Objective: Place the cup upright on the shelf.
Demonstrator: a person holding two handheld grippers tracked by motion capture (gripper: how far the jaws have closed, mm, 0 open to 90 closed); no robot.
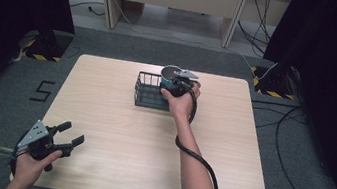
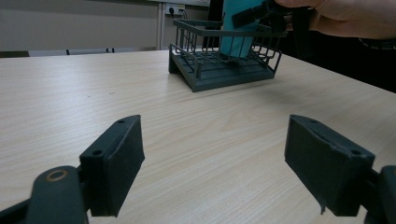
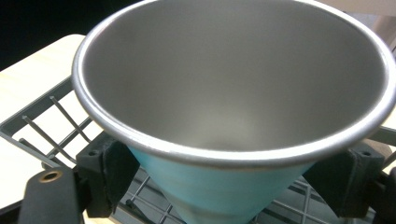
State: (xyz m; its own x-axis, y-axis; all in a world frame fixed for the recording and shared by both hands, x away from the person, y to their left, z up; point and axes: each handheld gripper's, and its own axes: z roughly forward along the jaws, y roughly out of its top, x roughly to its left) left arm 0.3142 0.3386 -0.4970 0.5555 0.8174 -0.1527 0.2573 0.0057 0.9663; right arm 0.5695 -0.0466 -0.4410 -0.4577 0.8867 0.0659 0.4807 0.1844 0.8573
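While I watch from the high view, the worktop takes up most of the scene, pale wood with the person's forearms coming in from six o'clock. The dark wire basket sits past the worktop's centre, toward twelve o'clock. My right hand-held gripper is at the basket's three o'clock end, and in its own view both black jaws press against the sides of a teal cup with a bare metal inside, so I read it as clamped on the cup. The cup stands upright with its lower part inside the basket; in the left gripper view I see its teal body behind the basket's bars, but I cannot tell whether its base rests on the basket floor or hangs just above it. The cup's top is cut off there by the frame edge, and from above the hand and grey plate cover most of it. Inside the cup I see nothing but metal. My left hand-held gripper is near the worktop's seven o'clock corner, its jaws spread wide with only bare wood between them, holding nothing.
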